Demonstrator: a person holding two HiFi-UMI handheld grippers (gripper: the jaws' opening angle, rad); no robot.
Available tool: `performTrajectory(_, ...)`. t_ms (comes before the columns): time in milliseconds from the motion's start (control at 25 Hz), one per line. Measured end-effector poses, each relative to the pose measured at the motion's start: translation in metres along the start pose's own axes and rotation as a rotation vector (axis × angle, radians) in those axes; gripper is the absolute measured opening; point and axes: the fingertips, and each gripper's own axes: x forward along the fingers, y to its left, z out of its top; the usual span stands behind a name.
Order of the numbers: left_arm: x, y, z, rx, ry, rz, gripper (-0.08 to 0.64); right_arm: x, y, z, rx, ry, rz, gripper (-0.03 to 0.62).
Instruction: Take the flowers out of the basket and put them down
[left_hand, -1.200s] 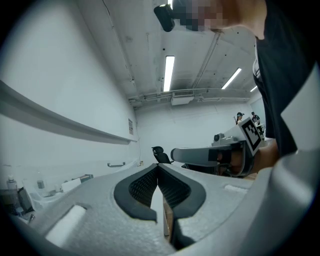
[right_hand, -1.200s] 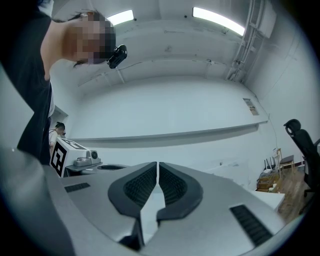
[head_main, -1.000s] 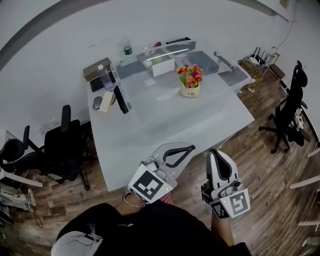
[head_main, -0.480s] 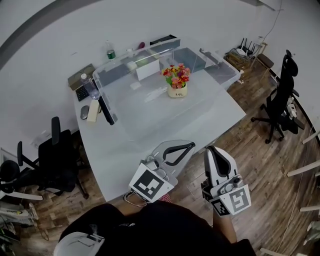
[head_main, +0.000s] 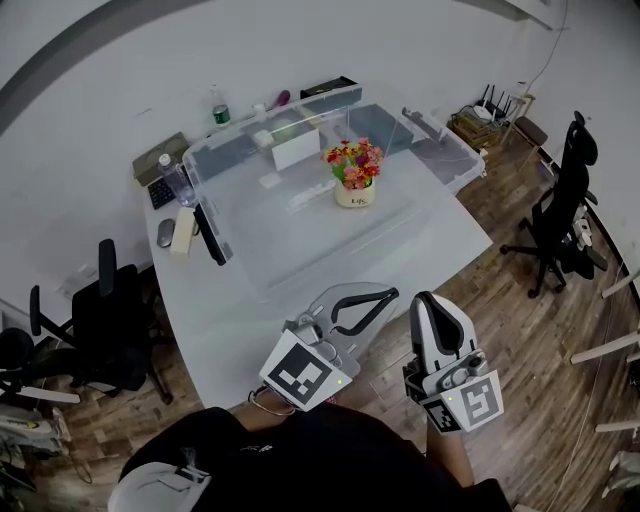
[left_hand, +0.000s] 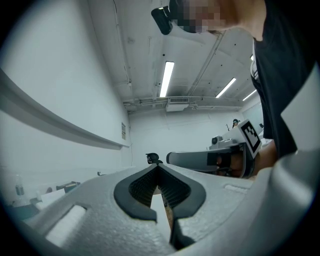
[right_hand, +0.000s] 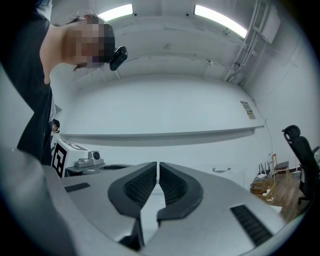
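Note:
A small cream basket (head_main: 353, 195) holds a bunch of red, orange and pink flowers (head_main: 352, 160). It stands upright far back on the white table (head_main: 250, 300), seemingly within the walls of a big clear plastic bin (head_main: 290, 215). My left gripper (head_main: 388, 293) and right gripper (head_main: 422, 298) hover side by side off the table's near edge, close to my body and far from the flowers. Both are shut and hold nothing. In the left gripper view the shut left gripper (left_hand: 159, 167) points up at the ceiling. The right gripper (right_hand: 158, 165) does the same in its own view.
Two bottles (head_main: 221, 110) (head_main: 168, 175), a keyboard (head_main: 160, 190) and a mouse (head_main: 166, 233) sit at the table's left and back. A clear lid (head_main: 445, 150) lies at the back right. Black office chairs stand left (head_main: 105, 320) and right (head_main: 565, 200) on the wooden floor.
The head view has swung, so the table, bin and flowers sit further left in frame than a second ago. Both grippers stay shut and in nearly the same place.

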Motion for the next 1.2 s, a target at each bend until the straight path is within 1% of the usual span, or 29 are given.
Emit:
performTrajectory(200, 0.015, 0.012, -0.001, -0.013, -0.03, -0.031, 0.006, 0.012, -0.013, -0.004, 0.002, 0.003, -0.011, 0.014)
performTrajectory(280, 0.021, 0.015, 0.002, -0.003, -0.041, -0.05, 0.006, 0.014, -0.019, -0.005, -0.005, 0.006, -0.023, 0.014)
performTrajectory(440, 0.028, 0.019, 0.003, 0.02, -0.028, -0.058, 0.006, 0.019, -0.024, -0.005, -0.005, -0.002, -0.016, 0.014)
performTrajectory(600, 0.037, 0.022, 0.002, -0.004, -0.025, -0.06, 0.006, 0.025, -0.031, -0.003, -0.008, -0.006, -0.001, 0.014)
performTrajectory(680, 0.04, 0.026, 0.002, -0.006, -0.025, -0.046, 0.006, 0.029, -0.035, -0.006, 0.002, -0.002, 0.021, 0.014)
performTrajectory(840, 0.049, 0.038, 0.001, -0.023, -0.008, 0.01, 0.006, 0.044, -0.047, -0.005, 0.031, -0.002, 0.072, 0.014)
performTrajectory(1040, 0.061, 0.05, 0.005, -0.039, -0.006, 0.062, 0.006, 0.058, -0.06, 0.003, 0.03, -0.006, 0.135, 0.014)
performTrajectory(1200, 0.07, 0.055, 0.005, -0.022, 0.001, 0.102, 0.006, 0.063, -0.07, 0.001, 0.045, -0.006, 0.176, 0.014)
